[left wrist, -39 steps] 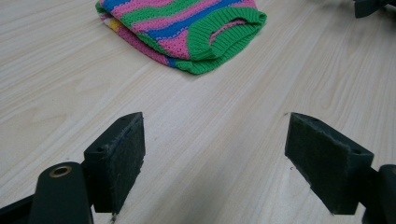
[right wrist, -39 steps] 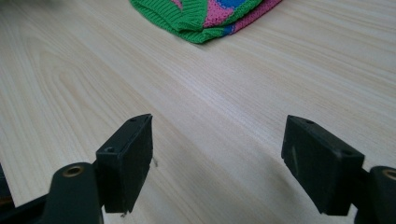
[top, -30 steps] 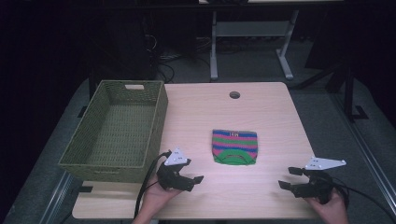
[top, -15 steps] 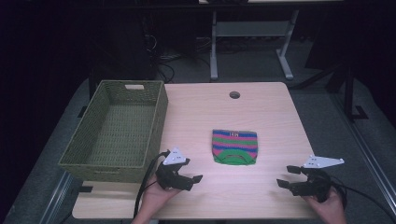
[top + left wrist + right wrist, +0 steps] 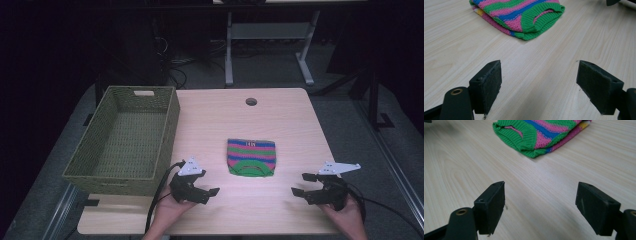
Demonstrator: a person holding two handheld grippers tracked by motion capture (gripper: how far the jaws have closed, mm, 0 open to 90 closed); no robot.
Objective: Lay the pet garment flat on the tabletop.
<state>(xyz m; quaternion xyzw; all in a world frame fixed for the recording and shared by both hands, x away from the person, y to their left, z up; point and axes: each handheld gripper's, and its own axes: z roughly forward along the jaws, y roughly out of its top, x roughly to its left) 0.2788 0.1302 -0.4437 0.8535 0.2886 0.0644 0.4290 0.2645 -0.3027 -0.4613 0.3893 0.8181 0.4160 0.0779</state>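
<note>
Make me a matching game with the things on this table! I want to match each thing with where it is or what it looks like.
Things:
1. folded striped knitted garment
2. green woven basket
3. left gripper
4. small round hole in the wooden table

Clues:
A. at the table's left edge, nothing inside
B. jaws open, near the front edge, left of the knit
C. at the far middle of the tabletop
D. lies flat in the middle, between the two grippers

Pairs: 1-D, 2-A, 3-B, 4-C

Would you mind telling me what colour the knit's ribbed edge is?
Green; the knit above it is striped pink, blue and green. The left gripper view shows it best.
</note>
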